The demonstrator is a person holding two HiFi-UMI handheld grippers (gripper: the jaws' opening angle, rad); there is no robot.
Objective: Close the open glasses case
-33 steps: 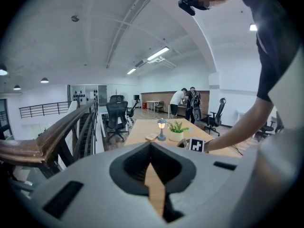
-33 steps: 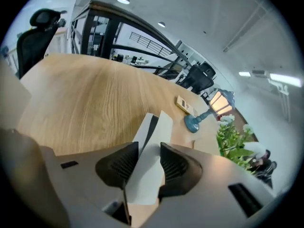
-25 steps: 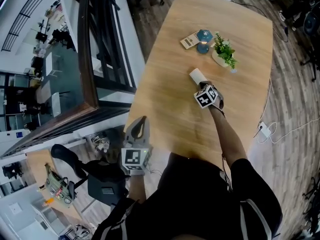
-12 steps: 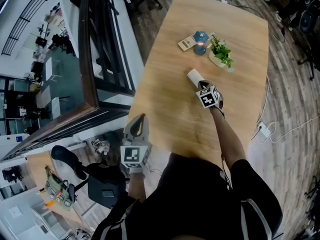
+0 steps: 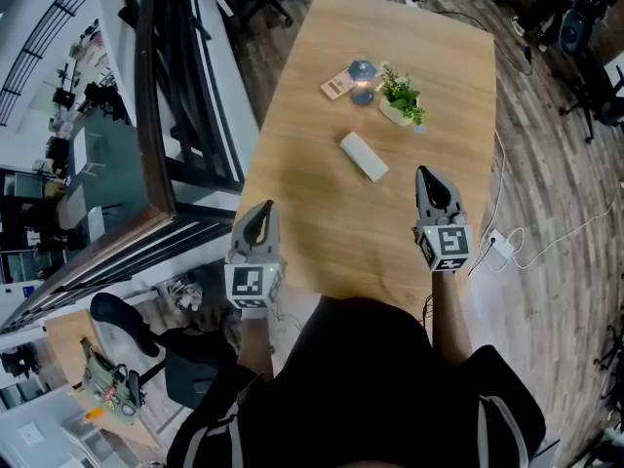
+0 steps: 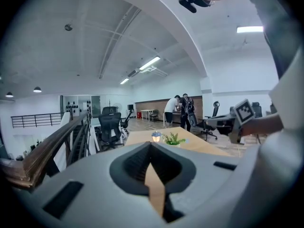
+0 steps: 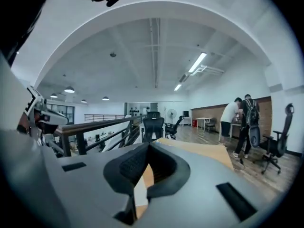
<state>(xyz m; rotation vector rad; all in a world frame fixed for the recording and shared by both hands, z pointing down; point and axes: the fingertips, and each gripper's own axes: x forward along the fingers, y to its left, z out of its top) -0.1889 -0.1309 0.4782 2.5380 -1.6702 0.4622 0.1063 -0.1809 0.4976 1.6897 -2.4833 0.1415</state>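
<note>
The white glasses case (image 5: 363, 156) lies closed and flat near the middle of the wooden table (image 5: 322, 213), with nothing touching it. My right gripper (image 5: 429, 176) hovers well short of the case, to its right and nearer me, jaws shut and empty. My left gripper (image 5: 261, 211) is at the table's near left edge, also shut with nothing in it. In the left gripper view the jaws (image 6: 152, 148) meet along a thin slit, and the right gripper's marker cube (image 6: 243, 110) shows at the right. The right gripper view shows its own shut jaws (image 7: 148, 148) aimed across the room.
A potted plant (image 5: 398, 96), a small blue lamp (image 5: 363, 74) and a flat card (image 5: 338, 86) stand at the table's far end. A dark railing (image 5: 156, 115) runs along the left. A power strip with cable (image 5: 502, 245) lies on the floor at the right. Two people (image 7: 240, 122) stand far back.
My right gripper has left the case, rising and pulling back toward me on the right. The case now lies alone, closed. My left gripper rose slightly at the table's edge.
</note>
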